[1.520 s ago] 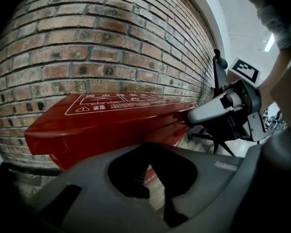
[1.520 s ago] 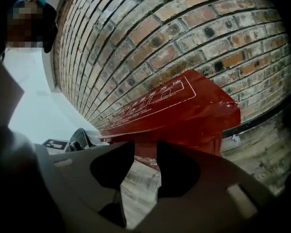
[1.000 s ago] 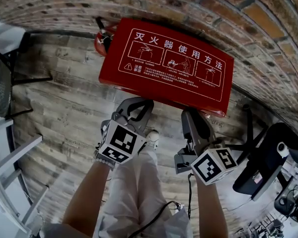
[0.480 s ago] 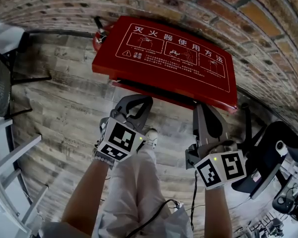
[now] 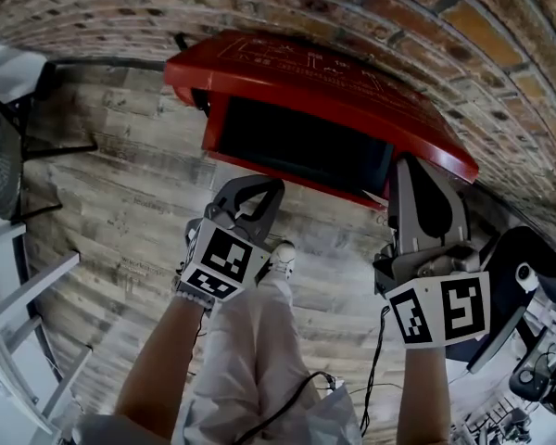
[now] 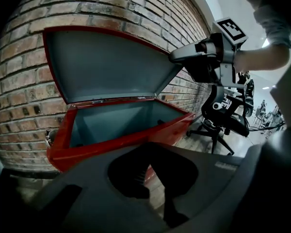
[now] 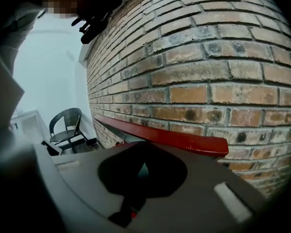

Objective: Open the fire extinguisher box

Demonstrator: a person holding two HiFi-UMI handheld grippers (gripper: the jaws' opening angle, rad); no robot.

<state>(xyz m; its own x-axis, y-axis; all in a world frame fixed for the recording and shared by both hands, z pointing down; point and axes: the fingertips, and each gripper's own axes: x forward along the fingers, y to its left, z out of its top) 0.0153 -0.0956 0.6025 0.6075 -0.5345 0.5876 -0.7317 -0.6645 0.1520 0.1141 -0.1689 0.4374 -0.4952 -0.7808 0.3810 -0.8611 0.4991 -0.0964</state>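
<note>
Against brick wall (image 5: pixel 398 7), box lid (image 5: pixel 324 95) raised; right gripper (image 5: pixel 426 165) jaws seemingly clamp its edge; left gripper (image 5: pixel 264 188) jaws closed, empty.

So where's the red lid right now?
In the head view the lid is tilted up over the open box by the brick wall, its right corner pinched in the right gripper.
</note>
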